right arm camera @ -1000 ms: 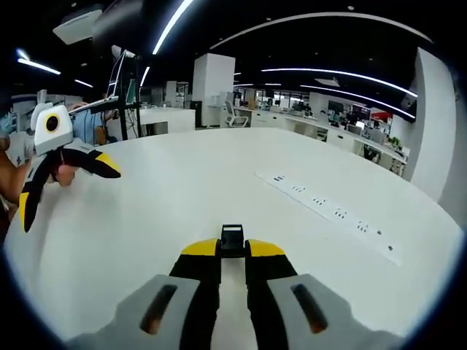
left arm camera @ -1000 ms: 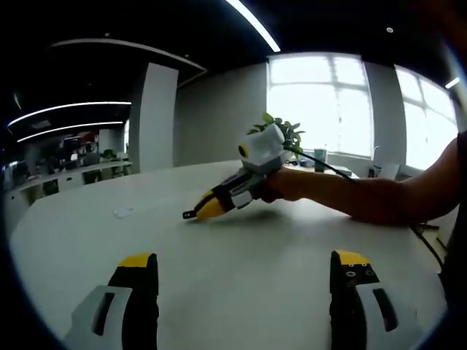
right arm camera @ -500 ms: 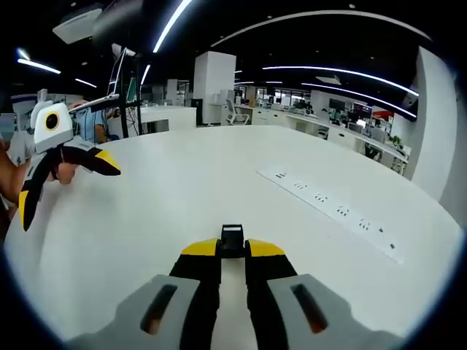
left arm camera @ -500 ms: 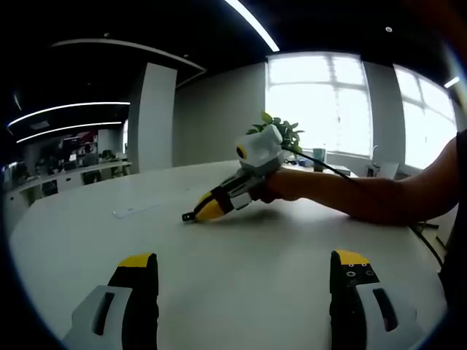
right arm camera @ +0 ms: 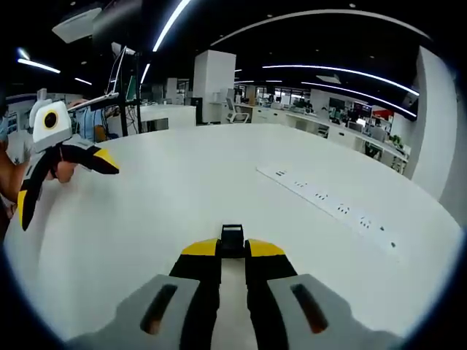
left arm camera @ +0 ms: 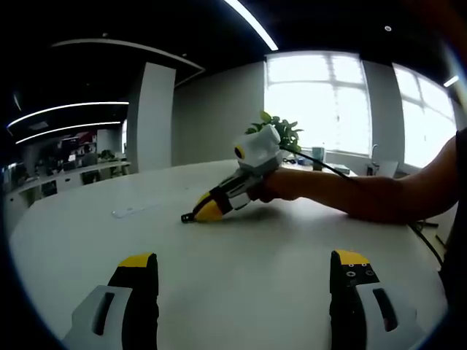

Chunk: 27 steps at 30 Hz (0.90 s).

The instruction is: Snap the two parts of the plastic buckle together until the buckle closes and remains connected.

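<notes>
- You are working over a wide, white, round-edged bench (right arm camera: 182,189), its surface showing a soft sheen under the ceiling lights.
- A flat strip of recessed sockets (right arm camera: 332,208) is lying flush in the bench top in the right gripper view, running away to the right, well apart from the near edge.
- A small pale, flat item (left arm camera: 124,212) is lying on the bench in the left gripper view, too small to identify.
- A black buckle part (right arm camera: 232,237) is sitting low at the bench, pinched between the right gripper's jaws; whether it is touching the surface is unclear.
</notes>
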Tool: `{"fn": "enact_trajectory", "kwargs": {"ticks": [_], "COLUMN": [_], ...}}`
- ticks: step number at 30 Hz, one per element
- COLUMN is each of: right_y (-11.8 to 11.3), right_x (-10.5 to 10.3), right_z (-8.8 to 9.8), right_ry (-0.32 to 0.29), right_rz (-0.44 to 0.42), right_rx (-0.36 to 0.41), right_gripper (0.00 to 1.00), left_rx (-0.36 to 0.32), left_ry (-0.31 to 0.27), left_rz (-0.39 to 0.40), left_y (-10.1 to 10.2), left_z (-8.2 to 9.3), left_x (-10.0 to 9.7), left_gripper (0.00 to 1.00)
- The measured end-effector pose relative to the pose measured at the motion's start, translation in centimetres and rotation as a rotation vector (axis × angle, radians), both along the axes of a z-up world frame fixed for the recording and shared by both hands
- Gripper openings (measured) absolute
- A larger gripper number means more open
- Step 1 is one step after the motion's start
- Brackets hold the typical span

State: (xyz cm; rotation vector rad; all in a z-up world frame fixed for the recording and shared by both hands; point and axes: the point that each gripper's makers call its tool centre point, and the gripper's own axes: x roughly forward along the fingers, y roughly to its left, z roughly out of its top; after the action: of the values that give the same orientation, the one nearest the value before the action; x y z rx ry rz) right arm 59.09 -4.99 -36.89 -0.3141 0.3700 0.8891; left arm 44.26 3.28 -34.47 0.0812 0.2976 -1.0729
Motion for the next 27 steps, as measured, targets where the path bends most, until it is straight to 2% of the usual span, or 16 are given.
{"fn": "enact_trajectory", "kwargs": {"ticks": [17, 27], "right_y": [0.02, -0.14], "right_x": [-0.41, 0.12], "right_z": [-0.57, -0.64], "right_ry": [0.021, 0.026], "right_rz": [-0.001, -0.004], "right_rx": [-0.008, 0.0], "right_gripper": [0.1, 0.1], "left_rx": [0.0, 0.003], "left_ry": [-0.001, 0.0], "left_rz": [-0.005, -0.008], "left_y": [-0.05, -0.08], "left_z": [0.0, -0.09], "left_x": [-0.12, -0.11], "left_gripper": [0.99, 0.99]}}
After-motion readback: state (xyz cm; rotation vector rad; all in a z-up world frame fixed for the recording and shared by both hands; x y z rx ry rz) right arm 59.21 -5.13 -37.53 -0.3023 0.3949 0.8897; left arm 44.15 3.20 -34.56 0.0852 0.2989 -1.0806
